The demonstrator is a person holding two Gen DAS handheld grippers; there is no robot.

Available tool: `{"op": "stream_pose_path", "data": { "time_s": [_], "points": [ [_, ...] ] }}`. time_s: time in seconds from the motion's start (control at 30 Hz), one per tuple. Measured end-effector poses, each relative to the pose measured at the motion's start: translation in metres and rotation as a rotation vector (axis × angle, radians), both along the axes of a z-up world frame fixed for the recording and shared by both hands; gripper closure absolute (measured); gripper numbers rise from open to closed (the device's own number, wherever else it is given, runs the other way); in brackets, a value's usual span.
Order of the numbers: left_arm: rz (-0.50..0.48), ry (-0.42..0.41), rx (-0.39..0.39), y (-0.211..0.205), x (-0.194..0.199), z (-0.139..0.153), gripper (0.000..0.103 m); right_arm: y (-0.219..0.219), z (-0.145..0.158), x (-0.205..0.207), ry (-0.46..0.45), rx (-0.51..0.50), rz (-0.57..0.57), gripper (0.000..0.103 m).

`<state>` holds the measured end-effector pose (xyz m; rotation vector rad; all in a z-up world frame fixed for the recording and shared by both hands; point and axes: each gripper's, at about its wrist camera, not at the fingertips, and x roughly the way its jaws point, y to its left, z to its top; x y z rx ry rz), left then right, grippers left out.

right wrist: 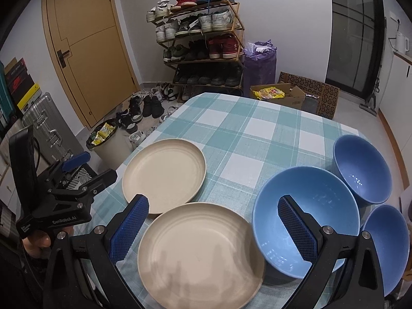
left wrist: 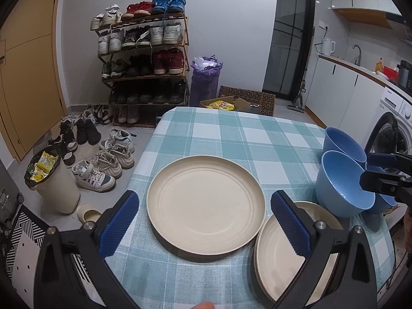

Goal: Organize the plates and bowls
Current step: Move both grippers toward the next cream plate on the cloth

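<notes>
Two cream plates lie on the checked tablecloth: a far one and a near one. Three blue bowls stand at the right: a big middle one, a far one and a near one. My left gripper is open and empty, held over the far plate; it also shows in the right wrist view. My right gripper is open and empty, above the near plate and the middle bowl.
The table's left edge drops to the floor, where a white bin, loose shoes and a shoe rack stand. A washing machine is past the right edge. A cardboard box lies beyond the far edge.
</notes>
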<state>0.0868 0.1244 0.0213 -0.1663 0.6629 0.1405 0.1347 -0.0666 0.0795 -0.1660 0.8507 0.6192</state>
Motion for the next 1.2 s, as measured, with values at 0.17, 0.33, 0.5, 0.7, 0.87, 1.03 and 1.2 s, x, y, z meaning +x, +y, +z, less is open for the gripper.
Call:
{"op": "stream_pose_path", "data": {
  "time_s": [0.17, 0.33, 0.5, 0.7, 0.87, 1.03, 1.2],
  "points": [
    [0.006, 0.014, -0.022, 0.009, 0.003, -0.010, 0.000, 0.009, -0.006, 0.004, 0.003, -0.024, -0.002, 0.001],
    [0.036, 0.022, -0.011, 0.018, 0.007, -0.015, 0.000, 0.021, -0.010, 0.009, 0.013, -0.023, -0.002, 0.001],
    [0.075, 0.044, -0.029, 0.031, 0.012, -0.026, 0.000, 0.036, -0.016, 0.015, 0.022, -0.016, 0.000, 0.001],
    [0.093, 0.055, -0.028, 0.037, 0.018, -0.035, 0.000, 0.053, -0.028, 0.020, 0.033, -0.030, 0.016, 0.001],
    [0.106, 0.067, -0.038, 0.042, 0.021, -0.043, 0.000, 0.068, -0.045, 0.029, 0.063, -0.046, 0.016, 0.001],
    [0.115, 0.078, -0.053, 0.046, 0.024, -0.052, 0.000, 0.079, -0.065, 0.044, 0.094, -0.065, -0.004, 0.001],
    [0.112, 0.097, -0.055, 0.048, 0.028, -0.062, 0.000, 0.085, -0.084, 0.057, 0.135, -0.077, -0.027, 0.001]
  ]
}}
